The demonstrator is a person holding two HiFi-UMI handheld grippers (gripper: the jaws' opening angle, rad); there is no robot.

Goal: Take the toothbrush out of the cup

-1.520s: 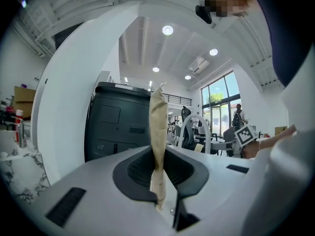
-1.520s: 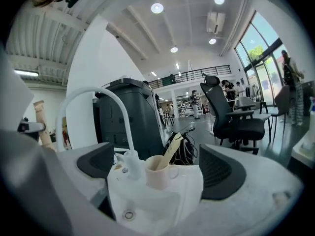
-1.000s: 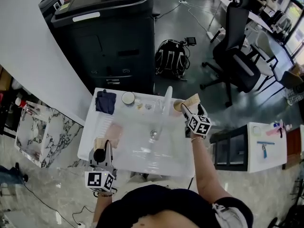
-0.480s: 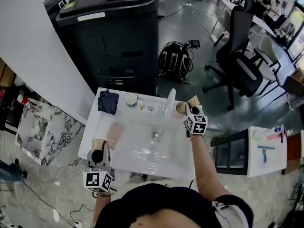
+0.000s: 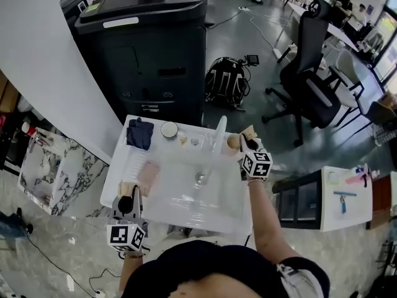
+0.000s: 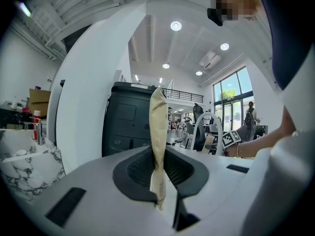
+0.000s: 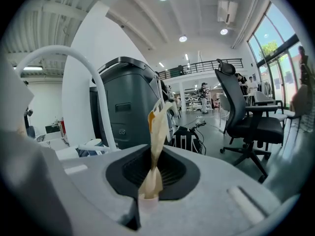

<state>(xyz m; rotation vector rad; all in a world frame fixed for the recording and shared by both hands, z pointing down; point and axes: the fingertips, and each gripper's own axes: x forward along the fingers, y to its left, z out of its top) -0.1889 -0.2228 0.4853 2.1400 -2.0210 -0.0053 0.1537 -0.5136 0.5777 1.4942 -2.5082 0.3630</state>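
Note:
In the head view the tan cup [image 5: 233, 141] stands on the white counter just right of the faucet [image 5: 217, 132]. My right gripper [image 5: 248, 135] is right beside the cup, at its right. In the right gripper view its jaws are closing, the tan pads [image 7: 156, 132] almost together. A thin white and orange piece, seemingly the toothbrush [image 7: 167, 105], is pinched between them and sticks out past the tips. My left gripper [image 5: 128, 189] hangs over the counter's front left corner. It is shut, pads [image 6: 158, 117] pressed flat with nothing between them.
The white sink basin [image 5: 186, 194] with its drain [image 5: 200, 178] fills the counter. A dark blue cloth [image 5: 139, 133] and a round white dish [image 5: 168, 129] lie at the back, a pink pad [image 5: 147, 174] at the left. A black cabinet [image 5: 155, 48], a backpack [image 5: 226, 76] and an office chair [image 5: 310, 73] stand behind.
The right gripper's jaws, spread wide by the cup a second ago, have come together, and the gripper has shifted slightly. The left gripper stays where it was.

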